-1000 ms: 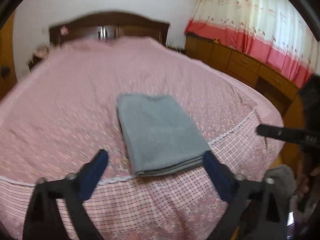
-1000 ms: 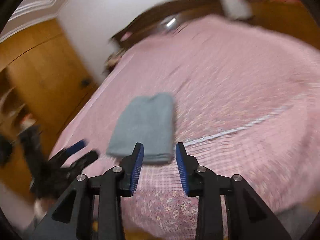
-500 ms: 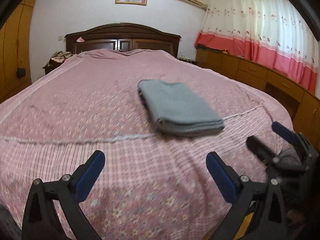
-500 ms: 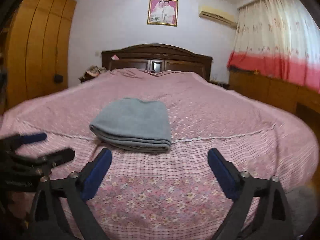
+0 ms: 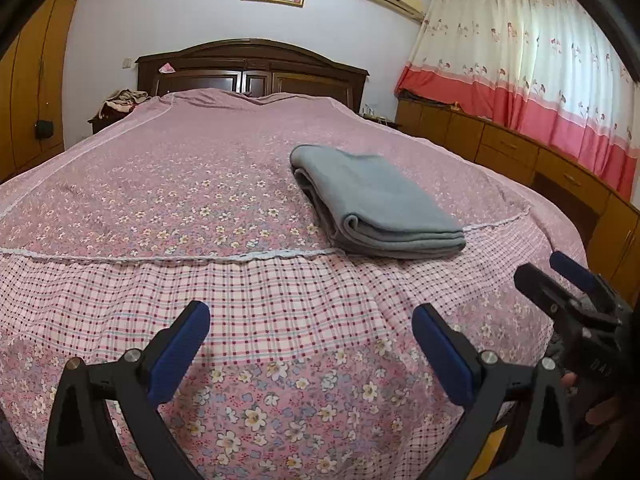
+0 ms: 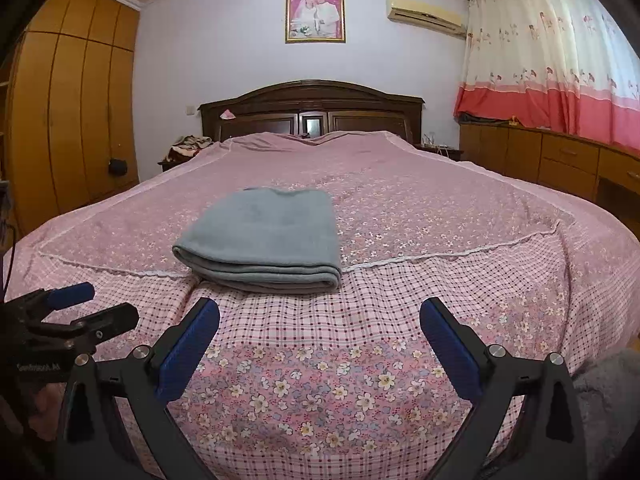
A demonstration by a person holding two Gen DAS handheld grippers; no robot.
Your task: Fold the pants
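In the left wrist view the picture's right edge cuts off the black right gripper with blue pads point(image 5: 560, 276) and the hand point(image 5: 600, 412) holding it, while the small items on the far dark wooden bedside table point(image 6: 436, 151) are too small to tell.

Both wrist views: bed foot point(image 5: 304, 360), facing headboard point(image 6: 312, 108).

No readable text; only mirrored, illegible white lettering on the left hand-held gripper point(image 6: 84, 316).
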